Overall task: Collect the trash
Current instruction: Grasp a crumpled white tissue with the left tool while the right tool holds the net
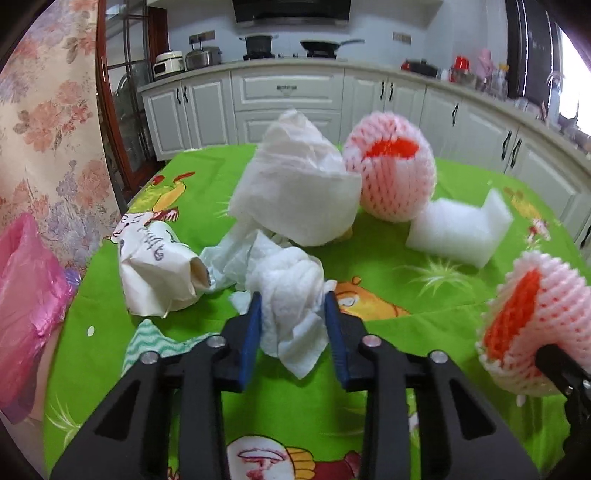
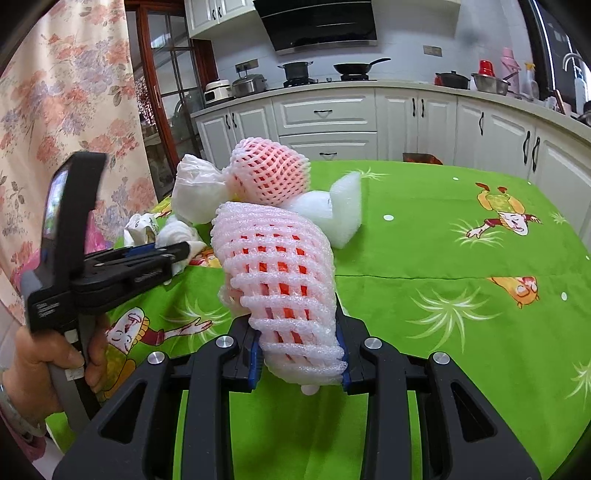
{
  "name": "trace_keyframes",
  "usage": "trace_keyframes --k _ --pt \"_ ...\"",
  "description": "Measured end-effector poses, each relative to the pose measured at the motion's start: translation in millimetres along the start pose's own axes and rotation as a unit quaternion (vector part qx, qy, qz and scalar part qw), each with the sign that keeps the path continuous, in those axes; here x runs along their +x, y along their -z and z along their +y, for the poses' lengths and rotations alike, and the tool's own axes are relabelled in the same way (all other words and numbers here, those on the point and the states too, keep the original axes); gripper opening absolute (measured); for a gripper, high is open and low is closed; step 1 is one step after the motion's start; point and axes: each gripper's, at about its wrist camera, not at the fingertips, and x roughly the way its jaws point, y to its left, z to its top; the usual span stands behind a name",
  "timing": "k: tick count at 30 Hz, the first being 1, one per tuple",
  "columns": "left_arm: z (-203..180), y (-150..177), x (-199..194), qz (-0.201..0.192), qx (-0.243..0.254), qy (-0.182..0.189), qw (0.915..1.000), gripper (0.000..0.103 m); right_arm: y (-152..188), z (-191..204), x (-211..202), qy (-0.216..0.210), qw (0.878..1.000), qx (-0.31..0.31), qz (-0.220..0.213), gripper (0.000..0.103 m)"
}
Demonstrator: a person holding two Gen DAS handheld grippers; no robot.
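Now | L claw (image 1: 293, 325) grips tissue wad (image 1: 291, 295) | R claw (image 2: 301, 350) grips foam net (image 2: 280, 280)

Home kitchen. White panelled cabinets with dark handles (image 2: 325, 110) run under a pale L-shaped countertop (image 2: 406, 84); black slanted range hood (image 2: 317, 24) over a gas hob carrying a dark lidded pot (image 2: 295, 69) and black frying pan (image 2: 354, 67). White rice cooker (image 2: 217, 90) and steel pressure cooker (image 2: 249, 84) sit on the counter (left end). Dining table under a bright green cartoon-print tablecloth (image 2: 461, 258), floral curtain (image 2: 66, 92), red-brown wooden glazed door (image 2: 166, 85).
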Motion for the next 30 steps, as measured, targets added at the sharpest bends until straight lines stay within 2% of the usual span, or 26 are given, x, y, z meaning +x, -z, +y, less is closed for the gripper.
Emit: trace_keyframes --k 8,17,30 --pt "2 19 -30 -0.027 -0.005 0.023 0.9994 0.025 1 -1 2 0.004 1.0 0.004 0.005 0.031" --pt "-9 48 -77 -0.08 0.006 0.013 0.9967 0.025 1 1 -3 0.009 1.0 0.002 -0.003 0.031" --pt "-7 76 -112 -0.095 0.015 0.023 0.9951 0.025 15 23 -18 -0.002 1.0 -0.022 0.001 0.031"
